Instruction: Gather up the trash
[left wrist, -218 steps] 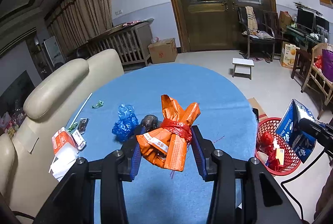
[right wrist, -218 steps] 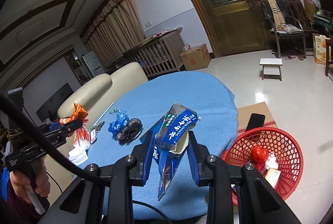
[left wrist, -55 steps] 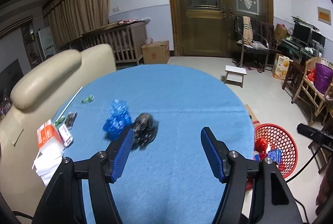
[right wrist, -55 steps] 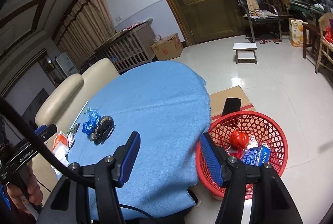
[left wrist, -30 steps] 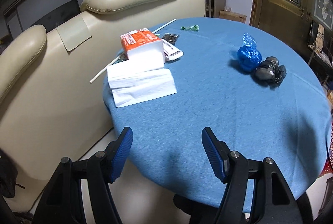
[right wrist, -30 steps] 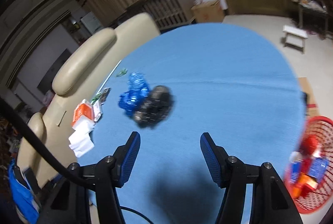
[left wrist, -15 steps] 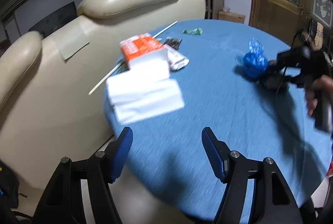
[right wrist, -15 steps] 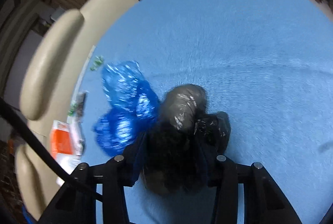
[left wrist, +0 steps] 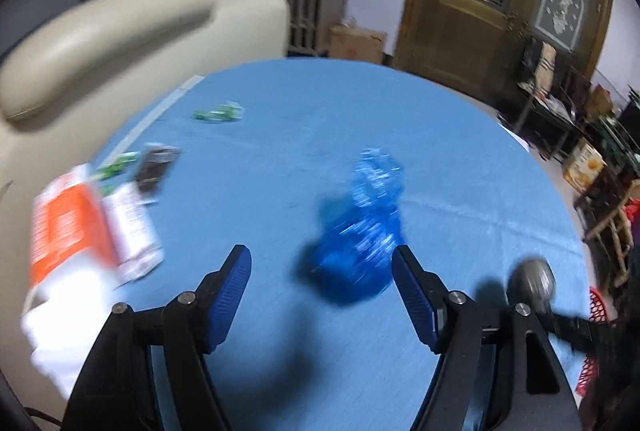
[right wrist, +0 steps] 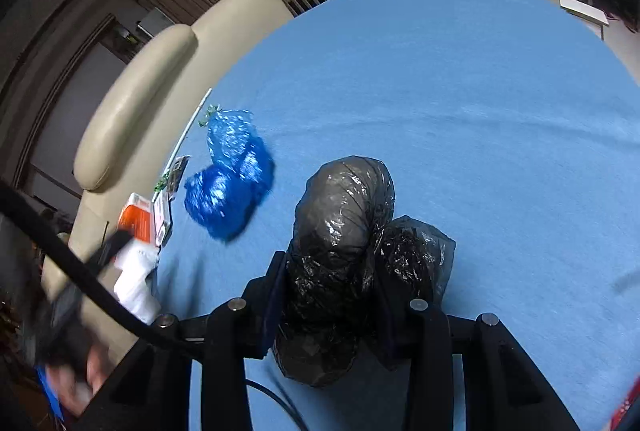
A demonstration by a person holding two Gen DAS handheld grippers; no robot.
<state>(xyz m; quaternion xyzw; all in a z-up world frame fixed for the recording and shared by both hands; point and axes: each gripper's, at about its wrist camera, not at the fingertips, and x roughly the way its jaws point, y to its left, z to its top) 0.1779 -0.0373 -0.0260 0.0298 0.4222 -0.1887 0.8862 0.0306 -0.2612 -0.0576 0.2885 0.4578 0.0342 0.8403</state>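
Observation:
A crumpled black plastic bag (right wrist: 344, 215) fills the space between my right gripper's (right wrist: 332, 271) fingers. Its jaws are closing and the pads press into the bag, above the blue tablecloth (right wrist: 460, 79). A blue plastic bag (right wrist: 232, 187) lies just left of it on the cloth. In the left wrist view, that blue bag (left wrist: 364, 231) sits ahead of my left gripper (left wrist: 320, 255), close to its right finger and untouched. The left jaws are opening with nothing held. The black bag (left wrist: 532, 283) shows blurred at the right edge.
An orange and white tissue pack (left wrist: 68, 231) and flat wrappers (left wrist: 156, 163) lie at the table's left edge, beside a green wrapper (left wrist: 218, 113) and a white stick (left wrist: 156, 115). A cream sofa (left wrist: 100, 31) backs that side. A red basket (left wrist: 596, 311) stands low on the right.
My left gripper has swung right, from the tissue pack end to the blue bag. My right gripper has come down on the black bag and its jaws have narrowed on it.

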